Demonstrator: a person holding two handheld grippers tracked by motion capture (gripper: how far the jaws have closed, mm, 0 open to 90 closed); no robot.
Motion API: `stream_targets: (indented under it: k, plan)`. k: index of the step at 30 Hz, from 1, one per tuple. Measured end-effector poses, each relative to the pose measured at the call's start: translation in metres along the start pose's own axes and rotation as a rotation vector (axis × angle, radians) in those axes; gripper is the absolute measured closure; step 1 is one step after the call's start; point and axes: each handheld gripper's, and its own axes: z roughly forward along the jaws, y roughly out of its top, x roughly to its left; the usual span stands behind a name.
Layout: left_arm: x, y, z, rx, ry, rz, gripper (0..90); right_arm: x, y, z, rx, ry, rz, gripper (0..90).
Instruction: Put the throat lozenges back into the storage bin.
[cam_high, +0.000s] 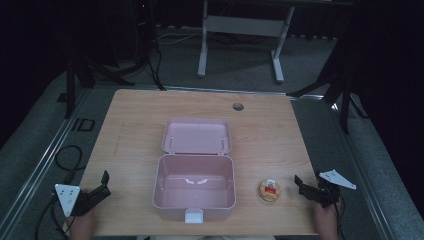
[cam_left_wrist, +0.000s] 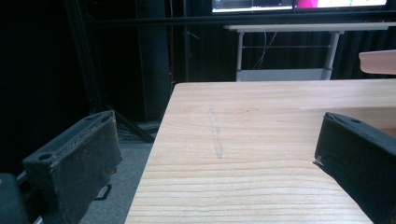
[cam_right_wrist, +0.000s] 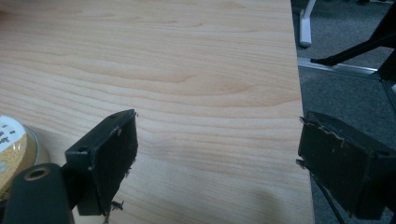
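A pink plastic box (cam_high: 195, 186) stands open in the middle of the wooden table (cam_high: 140, 115), its lid (cam_high: 197, 135) folded back behind it. A small round tan container with a white and red label (cam_high: 269, 190) lies to the right of the box; its edge (cam_right_wrist: 14, 149) shows at the left of the right gripper view. My left gripper (cam_high: 103, 184) rests at the table's front left corner, open, with nothing between its jaws. My right gripper (cam_high: 301, 184) sits at the front right edge, just right of the round container, also open and holding nothing.
A round cable hole (cam_high: 238, 106) is in the table's far edge. Beyond the table stand a white desk frame (cam_high: 240, 30) and black tripod legs (cam_high: 340, 90) on grey carpet. Cables (cam_high: 70, 155) lie on the floor at the left.
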Motion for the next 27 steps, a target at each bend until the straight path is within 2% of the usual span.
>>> stream_targets:
  k: [5,6,7,9,10,11,13,16,18,23,27]
  plan:
    - [-0.0011,0.0002,0.0001,0.001,0.0,0.015,0.4,-0.0006,-0.0005,-0.0005,0.018,0.038,-0.001,11.7]
    - [-0.0011,0.0002,0.0001,0.001,0.0,0.015,0.4,-0.001,-0.0005,-0.0004,0.023,0.057,-0.003,11.7]
    - [-0.0005,0.0002,0.0004,0.003,-0.004,0.005,0.4,-0.002,-0.0001,0.0011,0.05,0.104,0.0,11.7]
    - [-0.0002,0.0001,0.0002,0.0,-0.005,0.003,0.4,-0.0022,-0.0002,0.0016,0.071,0.152,-0.029,11.7]
    - [-0.0003,0.0,0.0002,-0.001,-0.006,0.003,0.4,-0.0023,-0.0005,0.0019,0.092,0.172,-0.043,11.7]
    - [-0.0003,0.0,0.0002,-0.001,-0.006,0.003,0.4,-0.0023,-0.0005,0.0019,0.092,0.172,-0.043,11.7]
    - [-0.0005,0.0002,0.0001,0.003,-0.007,0.005,0.4,-0.0015,-0.0013,0.0006,0.106,0.212,-0.084,11.7]
    - [-0.0004,0.0002,0.0002,0.003,-0.007,0.005,0.4,-0.0006,0.0002,-0.0009,0.136,0.243,-0.119,11.7]
    - [-0.0002,0.0003,0.0003,0.005,-0.008,0.005,0.4,0.0002,0.0009,-0.0005,0.173,0.283,-0.155,11.7]
    - [-0.0002,0.0003,0.0003,0.006,-0.01,0.006,0.4,0.0047,0.0029,-0.0017,0.276,0.322,-0.287,11.7]
    - [-0.0002,0.0004,0.0005,0.008,-0.01,0.008,0.4,0.0036,0.0084,-0.0056,0.344,0.364,-0.355,11.7]
